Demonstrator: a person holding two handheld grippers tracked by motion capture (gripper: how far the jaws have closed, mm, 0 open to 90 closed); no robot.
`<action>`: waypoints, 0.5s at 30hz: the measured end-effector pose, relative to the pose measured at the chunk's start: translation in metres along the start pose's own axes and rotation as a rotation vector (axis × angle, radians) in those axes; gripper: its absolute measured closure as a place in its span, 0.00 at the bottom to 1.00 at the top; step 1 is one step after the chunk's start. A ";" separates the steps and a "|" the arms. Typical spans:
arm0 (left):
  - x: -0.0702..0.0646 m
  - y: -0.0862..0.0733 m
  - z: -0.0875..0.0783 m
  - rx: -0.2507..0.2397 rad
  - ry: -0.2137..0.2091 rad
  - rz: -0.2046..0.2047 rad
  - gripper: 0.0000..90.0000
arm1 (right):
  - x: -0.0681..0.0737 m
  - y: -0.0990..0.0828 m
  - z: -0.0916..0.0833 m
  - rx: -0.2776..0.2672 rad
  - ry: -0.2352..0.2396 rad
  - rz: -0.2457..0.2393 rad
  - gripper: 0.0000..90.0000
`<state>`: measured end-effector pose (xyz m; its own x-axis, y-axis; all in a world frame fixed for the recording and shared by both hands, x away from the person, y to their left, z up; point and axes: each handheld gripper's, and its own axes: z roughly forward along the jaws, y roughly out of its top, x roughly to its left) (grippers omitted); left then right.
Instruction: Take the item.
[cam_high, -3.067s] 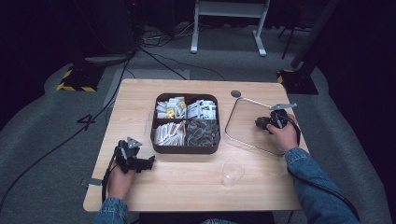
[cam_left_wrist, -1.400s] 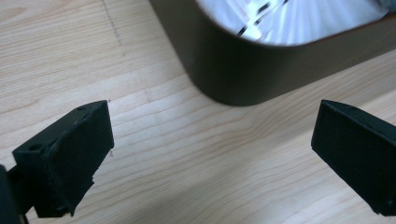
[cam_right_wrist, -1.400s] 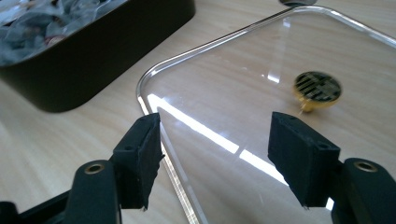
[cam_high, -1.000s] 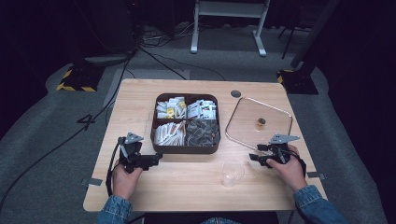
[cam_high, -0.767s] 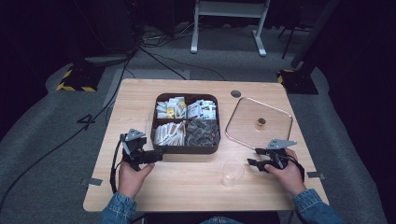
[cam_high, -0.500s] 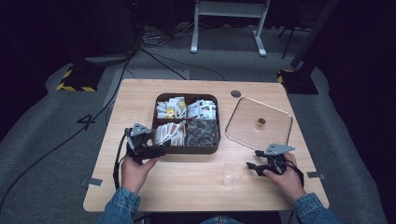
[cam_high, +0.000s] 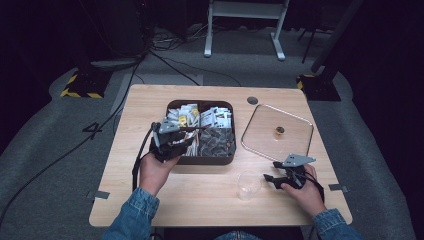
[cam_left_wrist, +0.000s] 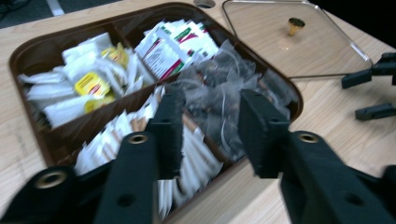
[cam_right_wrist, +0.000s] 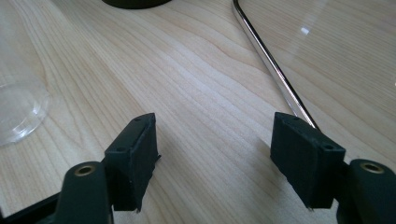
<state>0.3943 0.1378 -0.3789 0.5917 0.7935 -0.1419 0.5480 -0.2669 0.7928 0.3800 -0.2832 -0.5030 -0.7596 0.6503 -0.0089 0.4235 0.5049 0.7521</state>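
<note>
Table (cam_high: 210, 200): bare wood along near edge. Left gripper (cam_high: 176, 142) over tray (cam_high: 172, 107) near rim, jaws just closing, nothing clamped. Right gripper (cam_high: 280, 178) agape, between cup (cam_high: 248, 184) and lid (cam_high: 300, 132) edge.

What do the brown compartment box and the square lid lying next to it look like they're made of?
The box looks like dark brown plastic or lacquered wood: smooth, slightly glossy walls. The lid seems clear glass or acrylic, since table grain shows through, with a shiny metal rim and a brass-coloured knob.
</note>
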 end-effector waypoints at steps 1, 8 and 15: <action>0.001 0.008 0.006 0.005 -0.014 -0.017 0.55 | 0.000 0.000 0.000 -0.001 0.001 0.001 0.36; 0.002 0.030 0.037 0.012 -0.009 -0.040 0.52 | 0.000 0.000 0.001 -0.001 0.007 0.003 0.35; 0.003 0.033 0.068 0.084 -0.069 -0.021 0.54 | 0.000 0.001 0.001 0.000 0.011 -0.001 0.35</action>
<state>0.4544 0.0945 -0.3934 0.6169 0.7610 -0.2007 0.6067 -0.2974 0.7372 0.3807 -0.2825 -0.5032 -0.7655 0.6435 -0.0018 0.4228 0.5052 0.7523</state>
